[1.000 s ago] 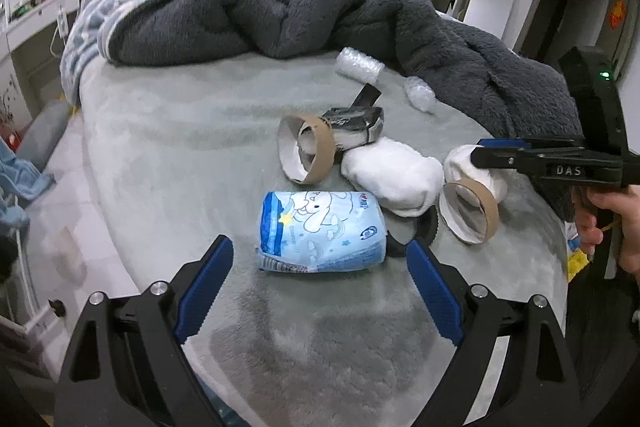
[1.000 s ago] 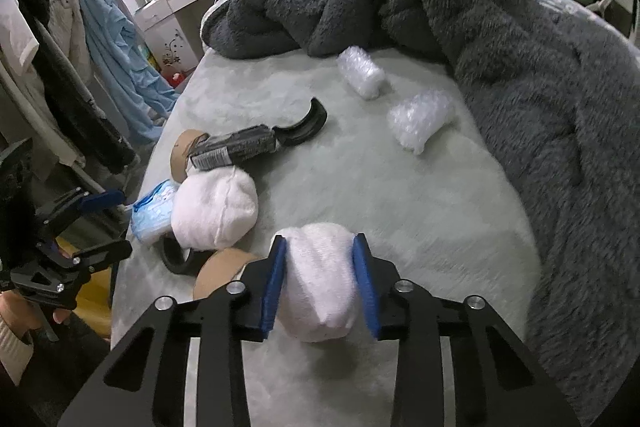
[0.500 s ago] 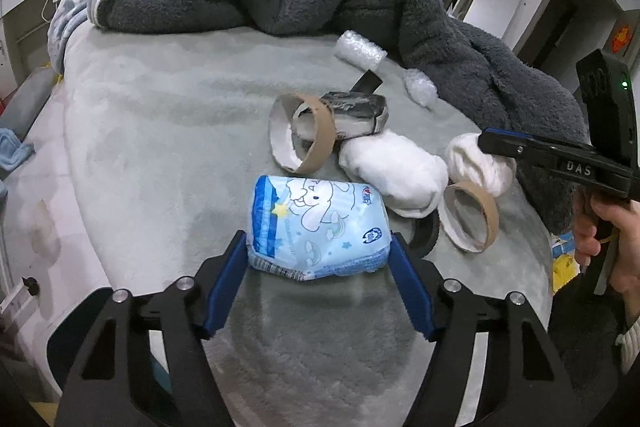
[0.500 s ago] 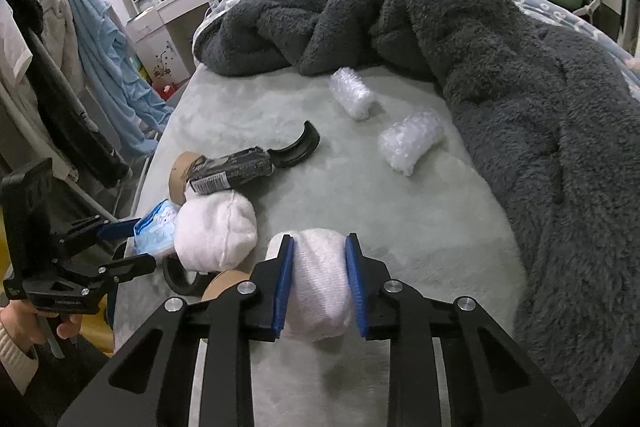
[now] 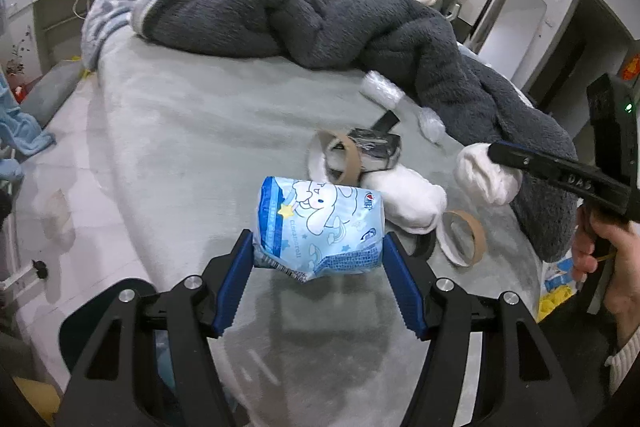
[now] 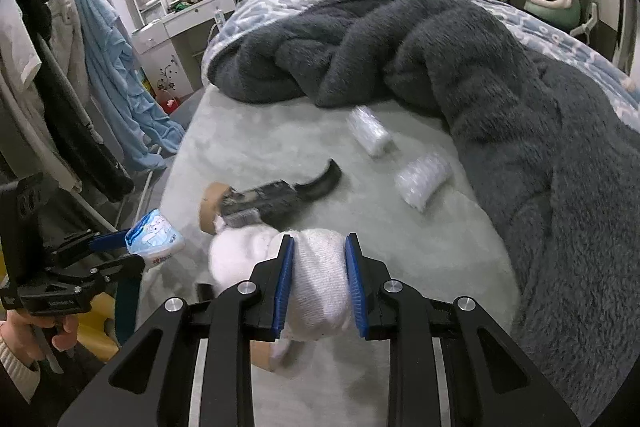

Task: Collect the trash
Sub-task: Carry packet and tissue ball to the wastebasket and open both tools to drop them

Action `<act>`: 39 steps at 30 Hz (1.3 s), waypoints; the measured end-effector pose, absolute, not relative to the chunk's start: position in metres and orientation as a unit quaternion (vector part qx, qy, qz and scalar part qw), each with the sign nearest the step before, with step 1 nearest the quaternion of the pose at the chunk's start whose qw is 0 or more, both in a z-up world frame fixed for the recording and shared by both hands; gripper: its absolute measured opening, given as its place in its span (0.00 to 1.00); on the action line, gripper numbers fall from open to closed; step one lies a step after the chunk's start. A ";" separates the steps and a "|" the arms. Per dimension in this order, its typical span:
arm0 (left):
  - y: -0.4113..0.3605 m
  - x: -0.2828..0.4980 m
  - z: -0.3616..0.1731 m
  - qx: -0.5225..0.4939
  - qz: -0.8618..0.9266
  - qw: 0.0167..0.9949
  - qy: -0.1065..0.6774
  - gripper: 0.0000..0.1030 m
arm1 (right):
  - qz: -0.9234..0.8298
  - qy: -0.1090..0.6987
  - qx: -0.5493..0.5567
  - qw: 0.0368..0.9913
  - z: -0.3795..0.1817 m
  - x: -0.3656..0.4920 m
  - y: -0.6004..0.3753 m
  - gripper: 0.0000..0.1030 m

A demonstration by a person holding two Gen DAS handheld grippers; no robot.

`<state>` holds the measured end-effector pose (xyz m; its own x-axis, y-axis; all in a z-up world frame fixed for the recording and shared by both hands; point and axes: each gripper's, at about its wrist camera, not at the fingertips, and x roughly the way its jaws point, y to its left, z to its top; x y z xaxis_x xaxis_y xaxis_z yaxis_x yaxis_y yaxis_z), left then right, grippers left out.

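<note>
Gripping both loads, you hold a blue pack (image 5: 320,223) in the left claw (image 5: 318,273), whose jaws have just been closing on it, and a white wad (image 6: 320,279) in the right claw (image 6: 319,281), both above the bed's (image 5: 180,131) near edge. Both look light and soft; squeeze their middles. Remaining: one wad, two tape cores, two bubble-wrap rolls.

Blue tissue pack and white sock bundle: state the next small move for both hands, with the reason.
Probably lift both clear of the bed and carry them off to wherever trash goes; no bin shows. The left gripper, whose fingers have just been closing, pinches the blue tissue pack, and the right gripper squeezes the white sock bundle. Other litter waits.
</note>
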<state>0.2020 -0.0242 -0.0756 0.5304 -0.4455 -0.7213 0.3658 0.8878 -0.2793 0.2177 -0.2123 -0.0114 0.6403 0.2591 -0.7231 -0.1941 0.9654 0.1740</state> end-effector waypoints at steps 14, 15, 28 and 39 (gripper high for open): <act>0.052 0.197 -0.087 -0.065 -0.121 0.881 0.454 0.65 | 0.223 0.387 0.017 0.894 0.007 0.223 -0.111 0.26; 0.060 0.197 -0.089 -0.066 -0.109 0.879 0.460 0.65 | 0.231 0.386 0.011 0.893 0.007 0.224 -0.101 0.26; 0.134 0.190 -0.131 -0.088 -0.039 0.843 0.529 0.65 | 0.296 0.405 -0.049 0.864 -0.013 0.233 0.004 0.25; 0.183 0.175 -0.181 -0.123 -0.009 0.783 0.609 0.65 | 0.339 0.430 -0.070 0.834 -0.045 0.231 0.076 0.26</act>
<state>0.1746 0.1826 -0.1805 0.2579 -0.1637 -0.9522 -0.1360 0.9696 -0.2035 0.2310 0.0759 -0.0447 0.3997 0.5055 -0.7646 -0.6253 0.7603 0.1758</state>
